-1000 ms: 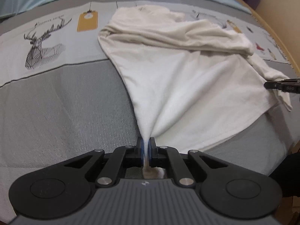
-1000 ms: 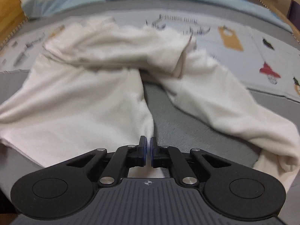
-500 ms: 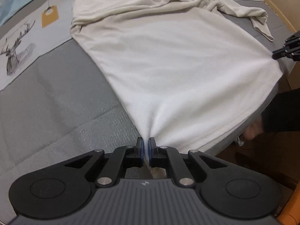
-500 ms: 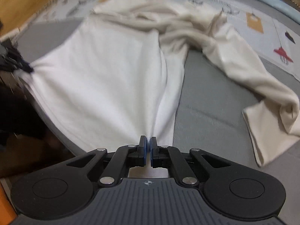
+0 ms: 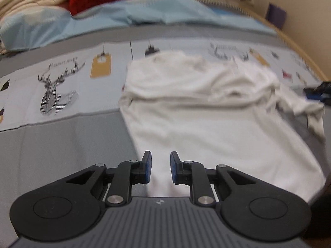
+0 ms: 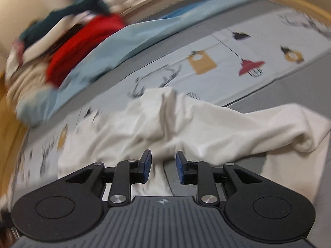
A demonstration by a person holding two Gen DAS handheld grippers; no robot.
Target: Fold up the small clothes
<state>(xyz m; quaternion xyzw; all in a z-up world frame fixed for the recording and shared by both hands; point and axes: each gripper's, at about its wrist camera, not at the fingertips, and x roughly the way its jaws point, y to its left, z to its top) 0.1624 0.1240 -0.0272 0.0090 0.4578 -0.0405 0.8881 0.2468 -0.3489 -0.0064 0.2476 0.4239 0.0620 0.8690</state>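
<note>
Now both grippers are released: left gripper (image 5: 160,168) and right gripper (image 6: 163,170) have just been opening, jaws parted, pads pressing on nothing, cloth lying under the gaps but not pinched.

White shirt (image 5: 217,128) lies spread on the grey bed cover (image 5: 62,155), hem toward the cameras, upper part bunched in a ridge near the printed sheet (image 5: 62,82). One sleeve (image 6: 289,132) trails off to the right, rumpled.

Handling, my read: light, limp knit, no stiffness, drapes and drags with any pull, won't slip much on the cover. Pinch at edges: hem corners, shoulder seams or sleeve cuff; a mid-panel grab only makes a tent.

Versus half a second ago: each gripper was clenched on a hem corner with the cloth pulled taut between them; now both corners are dropped and the body lies flatter.
</note>
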